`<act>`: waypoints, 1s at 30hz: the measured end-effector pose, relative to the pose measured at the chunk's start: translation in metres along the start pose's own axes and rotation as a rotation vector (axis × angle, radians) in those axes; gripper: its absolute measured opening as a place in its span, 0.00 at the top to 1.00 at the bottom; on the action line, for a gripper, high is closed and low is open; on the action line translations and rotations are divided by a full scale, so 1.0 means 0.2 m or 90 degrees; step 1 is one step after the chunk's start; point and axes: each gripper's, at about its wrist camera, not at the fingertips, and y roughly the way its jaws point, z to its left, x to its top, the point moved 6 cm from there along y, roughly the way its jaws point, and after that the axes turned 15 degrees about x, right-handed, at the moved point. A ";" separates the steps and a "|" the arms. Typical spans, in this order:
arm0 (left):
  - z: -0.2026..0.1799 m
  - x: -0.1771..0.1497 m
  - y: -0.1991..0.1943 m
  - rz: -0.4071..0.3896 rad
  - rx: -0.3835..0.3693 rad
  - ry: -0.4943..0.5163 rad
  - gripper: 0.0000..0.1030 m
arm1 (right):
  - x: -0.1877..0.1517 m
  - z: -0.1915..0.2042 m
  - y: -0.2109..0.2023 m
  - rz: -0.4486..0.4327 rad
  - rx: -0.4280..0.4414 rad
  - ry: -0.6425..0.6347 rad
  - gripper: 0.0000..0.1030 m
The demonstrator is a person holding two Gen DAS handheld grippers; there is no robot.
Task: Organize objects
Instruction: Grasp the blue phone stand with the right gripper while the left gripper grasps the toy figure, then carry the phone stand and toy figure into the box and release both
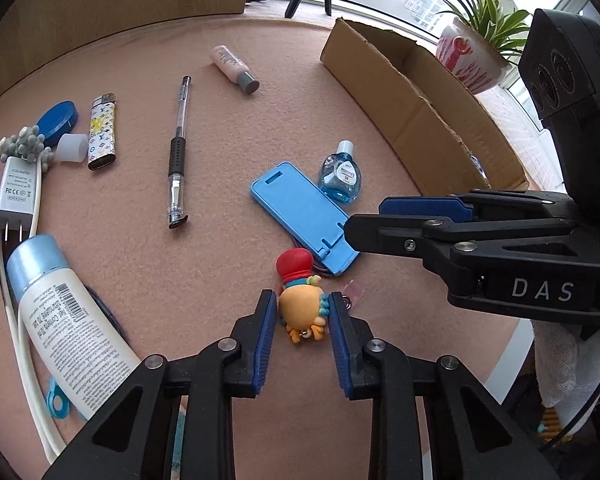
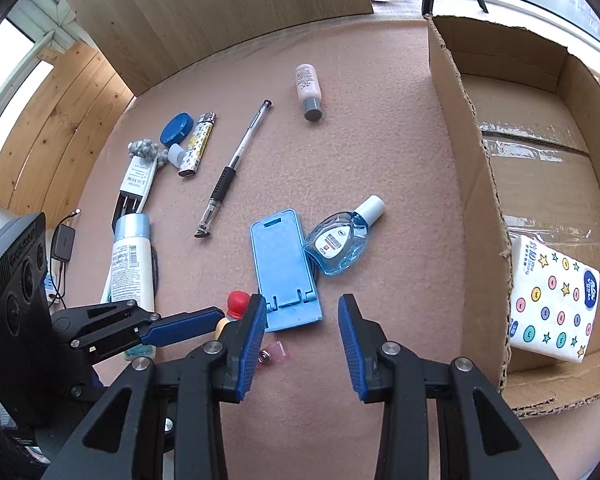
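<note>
Clutter lies spread over the pink felt table (image 1: pixel 204 272) in front of you. Your left tongs (image 1: pixel 302 312) point down at a small orange figurine keychain (image 1: pixel 302 306) with a red cap, and both blue pads sit against its sides, so you are gripping it where it lies on the felt. Your right tongs (image 2: pixel 302 320) hang open with nothing between the pads, just beside the near end of the blue phone stand (image 2: pixel 285 268), which lies flat on the table. In the left wrist view the right tongs reach in from the right, their tip over that same end of the stand.

A blue eye-drop bottle (image 2: pixel 339 245) lies touching the stand's right edge. Farther off lie a clear gel pen (image 1: pixel 178 148), a patterned lighter (image 1: pixel 102 132), a small pink bottle with a grey cap (image 1: pixel 234 68), a round blue lid (image 1: pixel 58 122), a white power adapter (image 1: pixel 17 190) and a white tube with a light blue cap (image 1: pixel 64 316).

An open cardboard box (image 2: pixel 476 184) stands at the right of the table, with a packet of tissues (image 2: pixel 552 300) inside it
</note>
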 end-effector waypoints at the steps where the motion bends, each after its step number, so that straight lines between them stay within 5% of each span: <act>1: 0.01 0.00 -0.01 -0.001 -0.006 -0.003 0.76 | 0.00 0.01 0.01 0.003 -0.008 -0.010 0.67; 6: 0.02 0.00 -0.01 0.008 -0.029 -0.021 0.73 | 0.01 0.05 0.09 0.035 -0.056 -0.063 0.67; 8: 0.00 0.00 -0.01 0.005 -0.037 -0.026 0.55 | 0.01 0.04 0.10 0.045 -0.064 -0.073 0.67; 9: -0.02 0.01 -0.01 -0.002 -0.033 -0.025 0.55 | 0.01 0.04 0.10 0.047 -0.065 -0.072 0.67; 12: -0.06 0.03 0.04 0.010 -0.039 -0.030 0.57 | 0.01 0.02 0.09 0.049 -0.066 -0.069 0.67; 14: -0.06 0.03 0.04 0.002 -0.014 -0.022 0.67 | 0.01 0.01 0.09 0.052 -0.065 -0.072 0.67; 30: 0.22 -0.07 -0.01 0.000 0.016 -0.095 0.67 | 0.08 0.10 0.22 0.091 -0.094 -0.113 0.64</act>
